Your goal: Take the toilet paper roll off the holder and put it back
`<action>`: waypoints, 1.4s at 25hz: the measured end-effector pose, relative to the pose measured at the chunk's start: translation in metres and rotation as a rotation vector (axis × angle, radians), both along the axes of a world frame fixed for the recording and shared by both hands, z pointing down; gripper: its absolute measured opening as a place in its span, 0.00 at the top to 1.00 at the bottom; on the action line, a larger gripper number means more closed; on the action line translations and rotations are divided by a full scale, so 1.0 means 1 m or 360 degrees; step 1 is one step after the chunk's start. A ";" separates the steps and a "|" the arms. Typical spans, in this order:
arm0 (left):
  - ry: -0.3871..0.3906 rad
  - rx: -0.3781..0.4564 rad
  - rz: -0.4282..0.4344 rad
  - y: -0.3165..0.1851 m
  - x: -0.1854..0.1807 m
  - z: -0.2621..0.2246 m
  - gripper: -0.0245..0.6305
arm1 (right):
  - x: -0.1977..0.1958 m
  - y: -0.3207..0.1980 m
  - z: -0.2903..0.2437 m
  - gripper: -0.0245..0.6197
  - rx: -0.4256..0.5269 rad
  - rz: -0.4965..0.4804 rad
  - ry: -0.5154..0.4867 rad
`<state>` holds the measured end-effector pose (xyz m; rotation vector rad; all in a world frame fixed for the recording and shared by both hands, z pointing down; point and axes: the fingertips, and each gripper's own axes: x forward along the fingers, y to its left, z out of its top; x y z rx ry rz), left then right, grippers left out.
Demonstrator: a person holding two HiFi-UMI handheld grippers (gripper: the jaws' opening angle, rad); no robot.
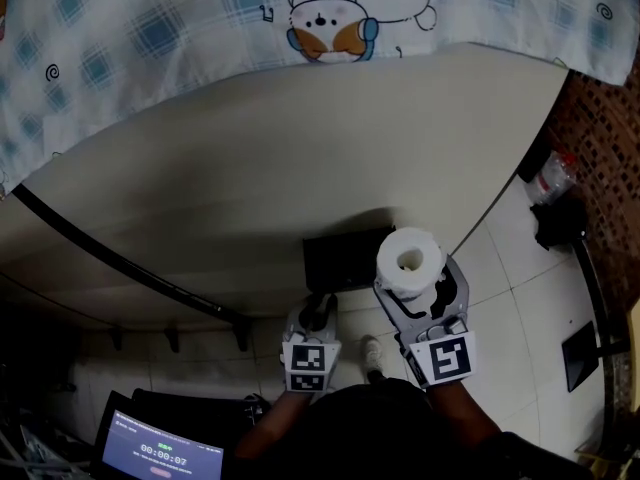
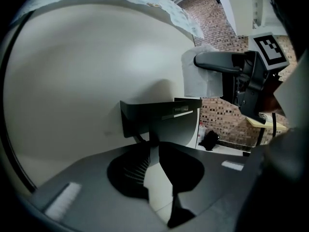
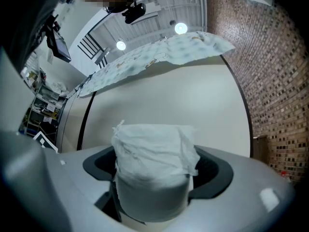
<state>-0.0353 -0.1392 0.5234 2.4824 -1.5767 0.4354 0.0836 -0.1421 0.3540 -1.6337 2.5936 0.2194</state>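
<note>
Toilet paper roll (image 1: 408, 256), clamped in the right gripper's (image 1: 416, 290) wide fingers just right of the black holder (image 1: 340, 258) at frame centre, likely awaits core-first re-hanging, with the left gripper's (image 1: 318, 315) fingers narrow.

Left gripper (image 1: 318, 313) comes up dark grey, almost black, while the right gripper (image 1: 412, 273) is pale grey with black lining inside its jaws. Each wears a white cube (image 1: 443, 358) printed with black square markers. The person's top (image 1: 370, 423) looks dark.
</note>
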 end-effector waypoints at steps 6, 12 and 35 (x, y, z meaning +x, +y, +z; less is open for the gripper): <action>0.0011 -0.0029 0.0030 0.006 0.000 -0.001 0.85 | -0.001 0.001 -0.003 0.28 0.0023 0.0009 -0.0023; 0.0034 -0.0079 0.0070 0.014 0.002 -0.004 0.85 | -0.002 0.003 0.000 0.28 0.0007 0.0016 0.0002; 0.0156 -0.0133 0.0124 0.033 0.005 -0.018 0.84 | 0.034 0.017 0.011 0.28 -0.0071 0.0134 -0.0198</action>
